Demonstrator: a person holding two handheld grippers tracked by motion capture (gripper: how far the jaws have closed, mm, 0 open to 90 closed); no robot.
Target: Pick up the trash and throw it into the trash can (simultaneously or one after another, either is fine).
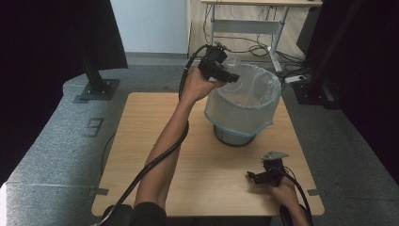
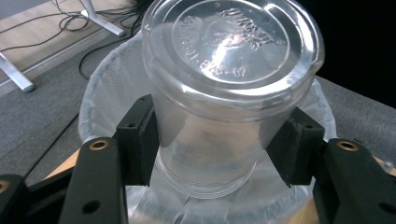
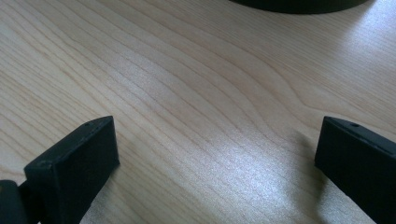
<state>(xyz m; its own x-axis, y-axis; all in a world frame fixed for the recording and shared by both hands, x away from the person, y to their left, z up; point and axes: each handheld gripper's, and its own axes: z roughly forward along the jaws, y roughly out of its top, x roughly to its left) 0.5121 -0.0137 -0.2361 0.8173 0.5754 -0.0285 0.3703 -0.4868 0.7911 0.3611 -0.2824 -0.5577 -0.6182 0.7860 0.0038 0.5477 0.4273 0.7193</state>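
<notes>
— Holding a clear plastic cup (image 2: 219,93) over the lined bin (image 1: 244,106), was it? I stood by the table (image 1: 141,141) and took that for the discarding step.

— Yes. The left gripper (image 1: 220,67) had its jaws clamped on the cup's sides, base turned toward its camera, mouth tipped down at the bag.

— So the next move, I'd guess, only needed those jaws to part, with the cup kept inside the rim.

— And the arm?

— Left forearm stretched well forward, hand raised at the bin's near edge. The right gripper (image 1: 267,175) rested low near the table's front corner, jaws apart, nothing between them.
</notes>
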